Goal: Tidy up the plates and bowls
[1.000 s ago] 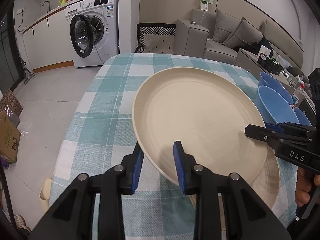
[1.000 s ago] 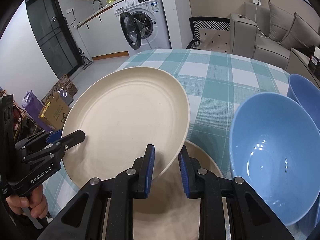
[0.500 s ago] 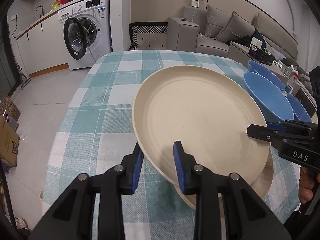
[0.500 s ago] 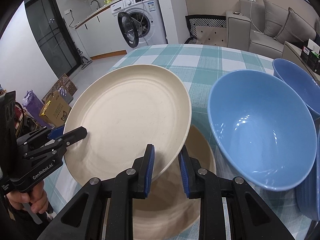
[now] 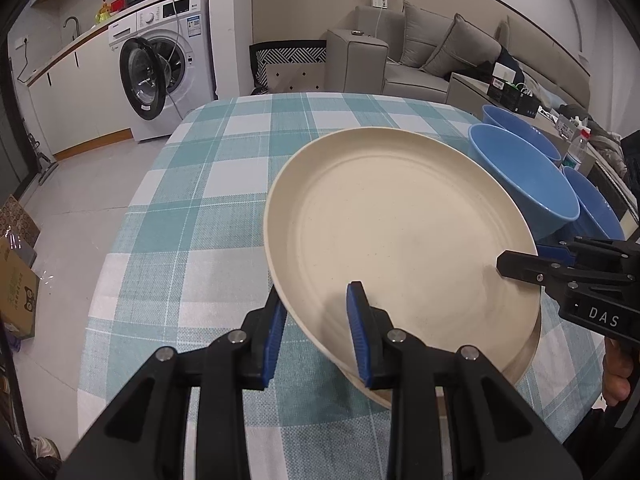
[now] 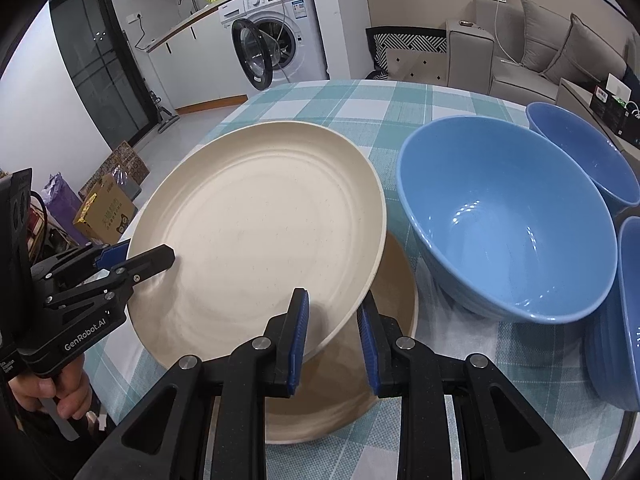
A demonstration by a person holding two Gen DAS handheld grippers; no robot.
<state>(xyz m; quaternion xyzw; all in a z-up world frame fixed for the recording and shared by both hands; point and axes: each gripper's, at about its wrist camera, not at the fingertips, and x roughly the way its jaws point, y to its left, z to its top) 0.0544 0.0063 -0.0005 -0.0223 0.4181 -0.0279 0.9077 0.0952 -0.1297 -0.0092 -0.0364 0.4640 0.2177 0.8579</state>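
Two grippers carry one cream plate (image 5: 396,236) between them: the left gripper (image 5: 316,332) pinches its near rim, one pad on top and one underneath, and the right gripper (image 6: 334,338) is pressed onto the opposite rim in the same way. The plate hangs tilted just ahead of both sets of fingers, above a second cream plate (image 6: 360,392) that lies flat on the checked tablecloth (image 5: 192,208) directly under the right gripper's fingers.

To do this step well, I would judge that the carried plate should be levelled and centred over the lower one before it goes down, both hands sinking together so that neither rim drops first. The lower pads sit under the rim, so the grip should be let go only once the plate rests, then the fingers drawn straight back. The nearest blue bowl (image 6: 508,216) stands just beyond the right gripper's outer finger, close enough to be knocked.

The plate is round, shallow and matte, pale cream with fine specks, faint concentric rings inside and a low raised rim.
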